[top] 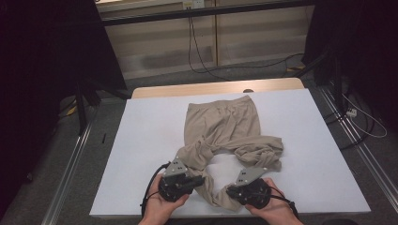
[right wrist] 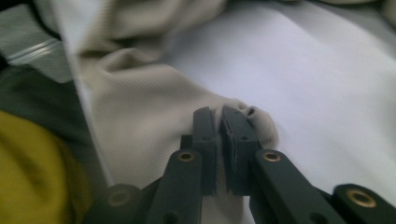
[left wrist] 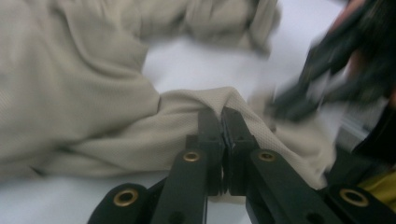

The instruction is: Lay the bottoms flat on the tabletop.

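A pair of beige trousers lies crumpled on the white table, waistband at the far side, legs bunched toward me. My left gripper is shut on a fold of one trouser leg near the front edge. My right gripper is shut on the same leg's end, a little to the right. Both hands hold the grippers close together at the table's front. In the left gripper view the right gripper shows blurred at the right.
The table's wooden far edge shows beyond the white sheet. Metal rails run along both sides on the floor, with cables at the right. A yellow sleeve appears at the lower left of the right gripper view.
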Tool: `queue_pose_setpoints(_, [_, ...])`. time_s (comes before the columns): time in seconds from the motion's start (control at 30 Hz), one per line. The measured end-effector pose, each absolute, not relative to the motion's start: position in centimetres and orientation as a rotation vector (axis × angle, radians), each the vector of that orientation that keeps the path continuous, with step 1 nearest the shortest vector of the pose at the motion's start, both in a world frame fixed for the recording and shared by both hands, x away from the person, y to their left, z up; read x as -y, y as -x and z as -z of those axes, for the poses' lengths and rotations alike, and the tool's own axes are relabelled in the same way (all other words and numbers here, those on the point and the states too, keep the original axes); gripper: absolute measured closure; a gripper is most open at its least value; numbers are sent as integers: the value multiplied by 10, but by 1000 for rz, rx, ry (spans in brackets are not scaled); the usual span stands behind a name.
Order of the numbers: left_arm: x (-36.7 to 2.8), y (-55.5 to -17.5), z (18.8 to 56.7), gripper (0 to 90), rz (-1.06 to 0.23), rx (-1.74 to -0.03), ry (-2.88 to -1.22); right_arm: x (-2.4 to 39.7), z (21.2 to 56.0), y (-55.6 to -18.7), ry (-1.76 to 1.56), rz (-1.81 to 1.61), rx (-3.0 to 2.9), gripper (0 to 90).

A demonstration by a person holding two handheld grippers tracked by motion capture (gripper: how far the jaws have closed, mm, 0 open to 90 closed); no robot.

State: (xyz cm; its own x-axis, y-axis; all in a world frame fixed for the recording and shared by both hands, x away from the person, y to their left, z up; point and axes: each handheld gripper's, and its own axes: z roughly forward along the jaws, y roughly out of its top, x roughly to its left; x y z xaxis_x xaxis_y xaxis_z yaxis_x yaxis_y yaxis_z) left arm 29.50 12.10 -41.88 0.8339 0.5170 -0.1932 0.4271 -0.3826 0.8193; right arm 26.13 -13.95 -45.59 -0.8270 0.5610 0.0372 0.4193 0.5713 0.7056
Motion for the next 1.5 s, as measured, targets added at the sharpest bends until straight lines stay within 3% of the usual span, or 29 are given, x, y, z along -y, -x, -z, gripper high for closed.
queue_pose_setpoints(0.17, [-120,-292,401,880,-74,-677,-1954,116,458,-258,-754,-1190,-2670,860])
queue_pose_setpoints(0.37, [-115,-284,410,857,-58,-689,-1971,90,454,-244,-629,-1365,-2707,821])
queue_pose_setpoints(0.5, [-118,-294,423,722,-78,-727,-2002,99,457,-250,-748,-1240,-2684,594])
queue_pose_setpoints(0.6, [-124,-301,429,516,-117,-778,-2007,113,456,-256,-837,-1217,-2643,503])
queue_pose_setpoints(0.73, [-139,-309,428,422,-198,-821,-1988,125,440,-258,-828,-1253,-2544,516])
queue_pose_setpoints(0.83, [-149,-315,430,405,-232,-854,-1983,129,427,-261,-808,-1349,-2488,635])
queue_pose_setpoints(0.97, [-152,-322,436,379,-272,-883,-2006,120,423,-266,-794,-1372,-2464,668])
queue_pose_setpoints(1.3, [-147,-322,440,340,-282,-865,-2049,80,465,-280,-708,-1169,-2630,428])
queue_pose_setpoints(1.37, [-145,-322,441,348,-267,-857,-2064,82,467,-276,-686,-1188,-2598,468])
queue_pose_setpoints(1.43, [-144,-320,442,366,-264,-845,-2073,85,463,-273,-670,-1174,-2623,696])
queue_pose_setpoints(1.5, [-142,-319,442,400,-263,-832,-2087,89,462,-268,-668,-1190,-2642,834])
